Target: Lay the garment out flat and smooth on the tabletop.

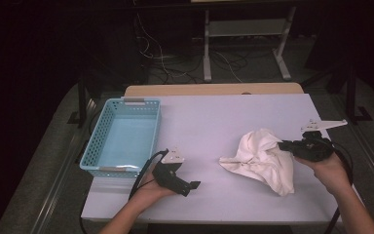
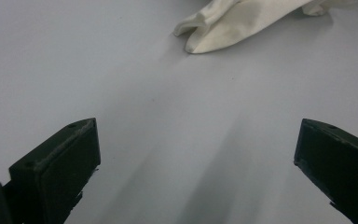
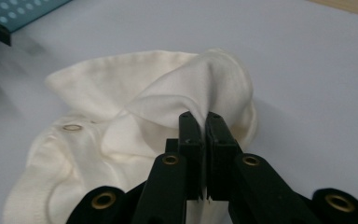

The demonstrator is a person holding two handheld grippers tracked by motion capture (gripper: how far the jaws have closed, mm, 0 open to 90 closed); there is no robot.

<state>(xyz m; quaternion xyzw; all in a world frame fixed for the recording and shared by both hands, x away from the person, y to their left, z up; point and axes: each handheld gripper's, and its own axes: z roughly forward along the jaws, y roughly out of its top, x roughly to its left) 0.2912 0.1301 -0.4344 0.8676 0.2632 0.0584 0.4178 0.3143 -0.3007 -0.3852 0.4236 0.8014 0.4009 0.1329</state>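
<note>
The right tongs (image 3: 199,122) are clamped on a fold of the soft white crumpled cloth (image 1: 265,158), on the white counter (image 1: 209,122) & well apart from the light blue plastic basket (image 1: 122,136). Left tongs (image 2: 196,154) wide apart, nothing in them. Lift slow so the pinch won't slip

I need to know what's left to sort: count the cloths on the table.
1. One white cloth lies crumpled on the table's right side, pinched at its edge by the right gripper. Nothing shows in the blue basket.

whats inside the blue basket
The blue basket holds nothing on the floor that shows in the high view. Its near wall covers the strip of floor just behind it, so that part can't be checked.
</note>
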